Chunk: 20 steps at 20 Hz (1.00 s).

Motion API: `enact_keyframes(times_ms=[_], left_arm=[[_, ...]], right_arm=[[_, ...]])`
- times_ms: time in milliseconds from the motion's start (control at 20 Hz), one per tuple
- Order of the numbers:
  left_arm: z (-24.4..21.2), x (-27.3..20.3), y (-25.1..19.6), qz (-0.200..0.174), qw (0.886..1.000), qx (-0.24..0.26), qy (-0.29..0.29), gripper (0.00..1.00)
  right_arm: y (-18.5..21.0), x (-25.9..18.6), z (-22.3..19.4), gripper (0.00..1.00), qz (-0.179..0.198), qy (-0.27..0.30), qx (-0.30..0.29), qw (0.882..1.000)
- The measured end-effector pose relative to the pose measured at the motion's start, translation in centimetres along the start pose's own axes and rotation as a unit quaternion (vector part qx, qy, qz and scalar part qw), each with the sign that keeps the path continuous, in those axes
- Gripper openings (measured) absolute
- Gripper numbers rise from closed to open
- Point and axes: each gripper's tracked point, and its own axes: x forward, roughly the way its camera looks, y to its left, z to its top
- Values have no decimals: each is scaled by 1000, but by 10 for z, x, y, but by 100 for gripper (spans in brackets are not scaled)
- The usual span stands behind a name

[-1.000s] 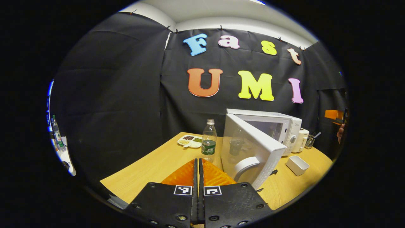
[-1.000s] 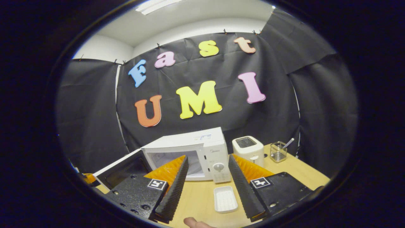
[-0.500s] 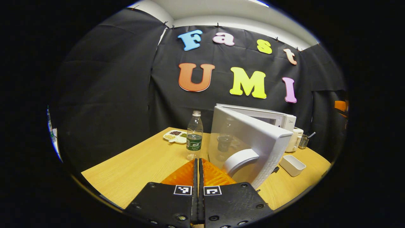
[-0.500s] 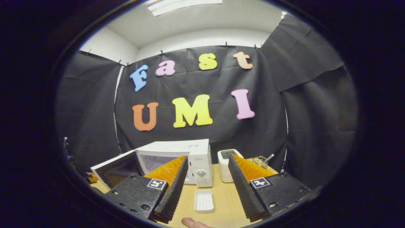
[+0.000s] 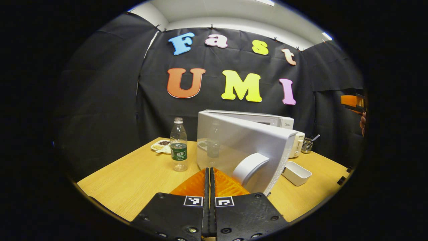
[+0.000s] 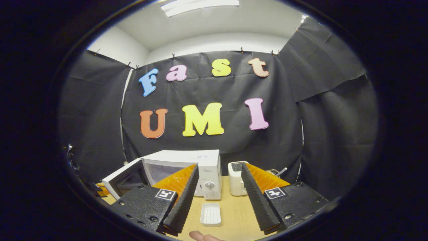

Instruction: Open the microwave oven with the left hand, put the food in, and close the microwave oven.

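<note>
The white microwave (image 5: 267, 117) stands on the wooden table (image 5: 140, 177) with its door (image 5: 234, 140) swung out, outer face and curved handle (image 5: 251, 165) toward me. My left gripper (image 5: 209, 170) is shut on nothing, just in front of the door, left of the handle. A divided plate of food (image 5: 160, 146) lies at the back left, behind a water bottle (image 5: 179, 144). In the right gripper view the microwave (image 6: 207, 167) has its door (image 6: 122, 179) ajar, and my right gripper (image 6: 219, 166) hangs open and empty, well back from it. That right gripper (image 5: 352, 102) also appears far right, held high.
An empty white tray (image 6: 210, 214) lies in front of the microwave's control panel, the same tray (image 5: 296, 173) being right of the door. A white toaster (image 6: 235, 182) and a wire utensil holder (image 6: 277, 172) stand right of the oven. A fingertip (image 6: 200, 236) pokes in at the bottom.
The left gripper has swung round so the door's outer face now shows broadly. The right gripper has drawn back and tipped up, so the microwave and tray look smaller. Both grippers kept their states.
</note>
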Motion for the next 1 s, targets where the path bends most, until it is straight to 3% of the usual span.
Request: enact_keyframes(times_ms=[450, 700, 1000], left_arm=[[-12, 49, -91, -85, 996, 11, 18, 0], [-8, 88, -125, -108, 994, 16, 14, 0], [-13, 135, -143, -115, 993, 19, 21, 0]], right_arm=[[-24, -2, 15, 82, 2, -29, 5, 1000], [-38, -1, 19, 82, 6, -38, 7, 999], [-70, -3, 23, 82, -20, -44, 12, 999]])
